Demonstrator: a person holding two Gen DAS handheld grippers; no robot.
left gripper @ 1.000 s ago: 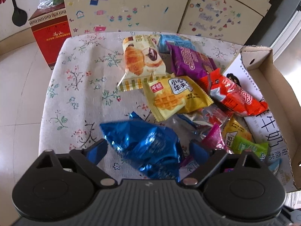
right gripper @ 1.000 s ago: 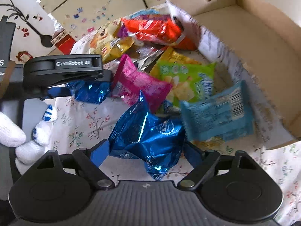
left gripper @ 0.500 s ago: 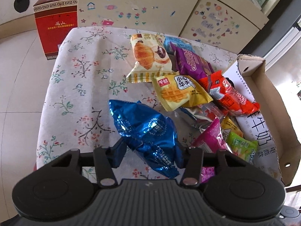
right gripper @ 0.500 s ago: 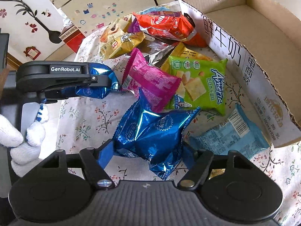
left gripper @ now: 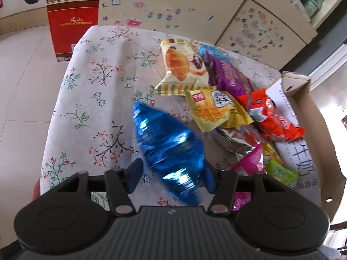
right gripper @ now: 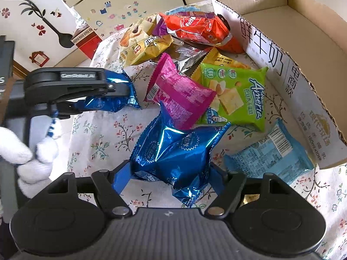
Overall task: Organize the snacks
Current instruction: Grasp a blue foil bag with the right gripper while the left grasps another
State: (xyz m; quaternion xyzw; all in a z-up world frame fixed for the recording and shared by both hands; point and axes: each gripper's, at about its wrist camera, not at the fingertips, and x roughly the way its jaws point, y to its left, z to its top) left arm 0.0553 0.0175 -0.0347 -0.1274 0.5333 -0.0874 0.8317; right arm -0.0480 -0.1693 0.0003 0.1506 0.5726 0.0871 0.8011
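Two blue foil packets are in play. One blue packet (left gripper: 171, 151) sits between the left gripper (left gripper: 172, 178), whose jaws are opening, a gap showing at the left finger. The right gripper (right gripper: 168, 178) is clamped on the other blue packet (right gripper: 173, 151). Beside them on the floral cloth (left gripper: 91, 99) crowd one pink packet (right gripper: 177, 95), one green packet (right gripper: 236, 95) and one orange packet (right gripper: 195, 29), against the cardboard box (right gripper: 303, 43).

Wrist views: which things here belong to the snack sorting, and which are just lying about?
Job: blue foil packet between the left gripper's opening jaws; second blue foil packet gripped by the right gripper; pink packet; green cracker packet; light-blue packet; orange-red packet; yellow waffle packet; croissant packet; cardboard box.
Lying about: red carton; stickered cabinet.
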